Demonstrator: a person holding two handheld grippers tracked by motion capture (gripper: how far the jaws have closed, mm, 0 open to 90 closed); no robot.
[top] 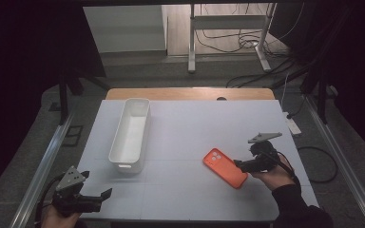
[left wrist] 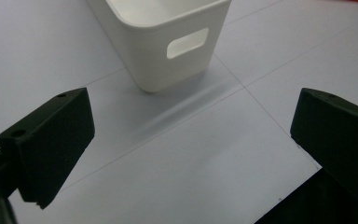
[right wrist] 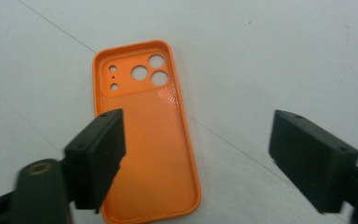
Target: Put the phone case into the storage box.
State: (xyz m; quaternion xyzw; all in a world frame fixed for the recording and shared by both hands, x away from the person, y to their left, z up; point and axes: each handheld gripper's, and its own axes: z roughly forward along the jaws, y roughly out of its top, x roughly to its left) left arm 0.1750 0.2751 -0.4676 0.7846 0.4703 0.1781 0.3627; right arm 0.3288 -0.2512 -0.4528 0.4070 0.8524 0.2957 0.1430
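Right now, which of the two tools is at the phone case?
The right tool, open beside the orange phone case at the table's right. The left tool, also open, sits at the near left corner, pointing toward the white bin.

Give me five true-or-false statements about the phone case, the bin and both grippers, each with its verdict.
1. The orange phone case lies hollow side up on the table. True.
2. The right gripper is shut on the case. False: its jaws stand open, one over the case's edge.
3. The case lies inside the white bin. False: it lies on the table, apart from the bin.
4. The left gripper is open, holding nothing. True.
5. The bin has a handle slot in its near end. True.
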